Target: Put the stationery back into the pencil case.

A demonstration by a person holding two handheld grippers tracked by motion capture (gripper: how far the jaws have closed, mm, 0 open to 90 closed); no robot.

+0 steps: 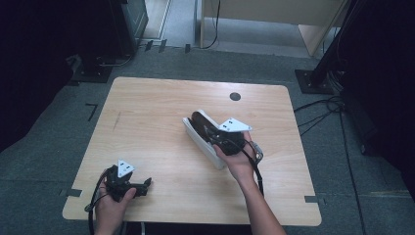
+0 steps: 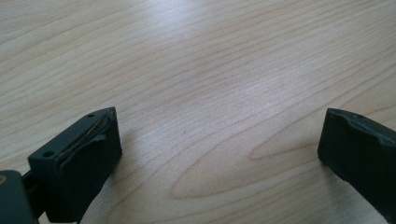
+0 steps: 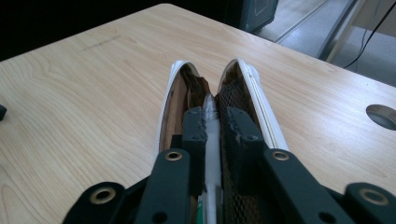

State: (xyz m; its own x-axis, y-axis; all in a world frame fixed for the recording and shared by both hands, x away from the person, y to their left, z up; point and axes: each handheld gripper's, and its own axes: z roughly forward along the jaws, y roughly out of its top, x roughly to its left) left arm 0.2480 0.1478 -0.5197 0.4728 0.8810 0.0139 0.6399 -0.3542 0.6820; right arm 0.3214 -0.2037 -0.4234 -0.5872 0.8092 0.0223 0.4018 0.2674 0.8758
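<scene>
A white clamshell case (image 1: 208, 149) lies open near the middle of the wooden table (image 1: 156, 107). Its two halves (image 3: 266, 109) stand close together, one lined in brown, the other with a dark mesh pocket. My right gripper (image 1: 213, 132) reaches into the case from its near end. In the right gripper view this gripper (image 3: 215, 119) is shut on a thin white strip between the two halves. My left gripper (image 1: 146, 185) rests low at the table's front left corner, pointing right. Its jaws stand wide apart over bare wood (image 2: 219, 135) with nothing between them.
A round dark cable hole (image 1: 235, 96) sits in the tabletop at the back right, also seen as a grey disc (image 3: 383, 115). Grey carpet, black stands and cables surround the table. A dark cabinet (image 1: 128, 19) stands behind at the left.
</scene>
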